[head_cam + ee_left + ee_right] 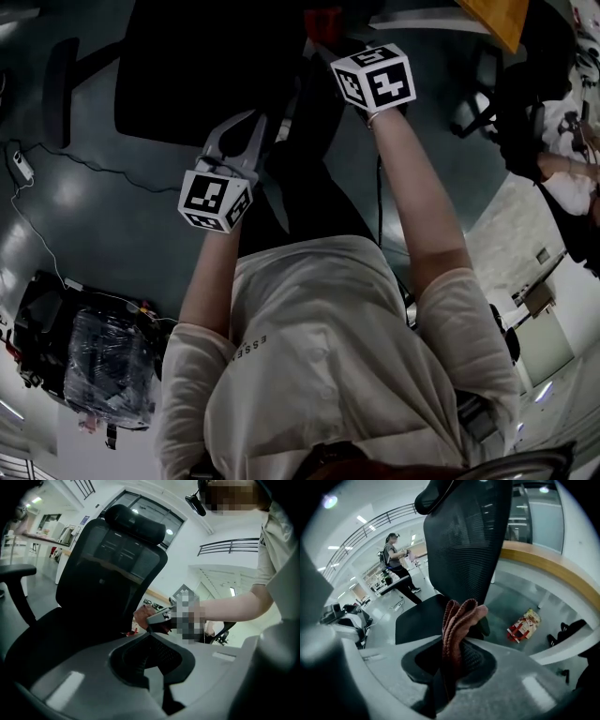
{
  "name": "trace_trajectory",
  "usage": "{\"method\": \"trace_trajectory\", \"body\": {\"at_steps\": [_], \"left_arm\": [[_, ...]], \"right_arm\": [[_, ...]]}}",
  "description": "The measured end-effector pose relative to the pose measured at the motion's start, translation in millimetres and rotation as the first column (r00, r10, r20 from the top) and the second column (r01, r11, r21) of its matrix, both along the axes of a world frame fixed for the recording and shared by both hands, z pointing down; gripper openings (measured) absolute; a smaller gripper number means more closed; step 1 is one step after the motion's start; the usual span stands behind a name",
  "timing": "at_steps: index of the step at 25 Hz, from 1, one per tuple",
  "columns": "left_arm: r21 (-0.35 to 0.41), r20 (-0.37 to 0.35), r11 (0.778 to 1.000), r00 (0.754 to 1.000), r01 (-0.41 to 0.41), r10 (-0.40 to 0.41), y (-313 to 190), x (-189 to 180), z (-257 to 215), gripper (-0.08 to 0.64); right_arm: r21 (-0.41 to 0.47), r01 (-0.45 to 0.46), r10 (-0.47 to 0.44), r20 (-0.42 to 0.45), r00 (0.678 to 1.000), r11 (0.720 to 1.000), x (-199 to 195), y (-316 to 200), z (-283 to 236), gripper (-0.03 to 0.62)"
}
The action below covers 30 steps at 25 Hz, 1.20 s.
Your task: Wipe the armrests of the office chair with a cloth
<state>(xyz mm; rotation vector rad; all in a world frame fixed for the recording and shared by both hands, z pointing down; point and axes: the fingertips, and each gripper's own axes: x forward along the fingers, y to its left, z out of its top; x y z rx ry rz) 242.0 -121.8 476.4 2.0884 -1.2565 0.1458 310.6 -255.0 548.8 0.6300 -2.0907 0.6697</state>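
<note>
Hovering above a glossy grey floor (84, 216) in a bright white hall, the right tongs (452, 660) pinch a folded reddish cloth (458, 618) beside the black office chair (464, 541). The left tongs (149, 656) are closed and empty.

The cloth (457, 620) is rusty pink with a ribbed knit. The office chair (464, 541) is black, its back fine mesh. The marker cubes (375, 77) show black-and-white squares. The packet (524, 624) is red and yellow, the person's shirt (319, 347) off-white.

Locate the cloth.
The reddish-brown knitted cloth is pinched in the right hand-held gripper, centre of the right gripper view, facing the black mesh office chair.
</note>
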Motion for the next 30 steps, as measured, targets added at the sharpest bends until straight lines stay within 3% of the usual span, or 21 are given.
{"method": "trace_trajectory", "body": {"at_steps": [5,10,19,23,25,30], "left_arm": [[0.026,0.011,0.999,1.0,0.028,-0.029,-7.8,-10.1,-4.2,0.017],[0.04,0.027,0.999,1.0,0.008,-0.009,2.0,-21.7,-7.6,0.017],[0.028,0.013,0.999,1.0,0.022,-0.023,37.3,-50.9,-9.1,0.017],[0.021,0.0,1.0,1.0,0.005,-0.005,55.1,-62.0,-8.1,0.017],[0.024,-0.005,0.999,1.0,-0.023,0.023,63.0,-61.4,-8.7,0.017],[0.036,-0.005,0.997,0.997,-0.075,0.075,82.0,-68.3,-11.9,0.017]], "right_arm": [[0.023,0.11,-0.109,-0.049,0.993,0.994,-17.9,7.1,-1.6,0.051],[0.034,0.221,-0.217,-0.092,0.972,0.975,-38.9,19.3,-4.9,0.051],[-0.08,0.291,-0.297,-0.075,0.952,0.953,-68.3,86.4,-2.2,0.049],[-0.135,0.364,-0.38,-0.116,0.918,0.921,-73.3,128.7,2.8,0.049],[-0.148,0.358,-0.376,-0.12,0.919,0.922,-73.0,141.3,3.3,0.049],[-0.156,0.256,-0.272,-0.091,0.958,0.954,-72.8,161.3,1.0,0.049]]}}
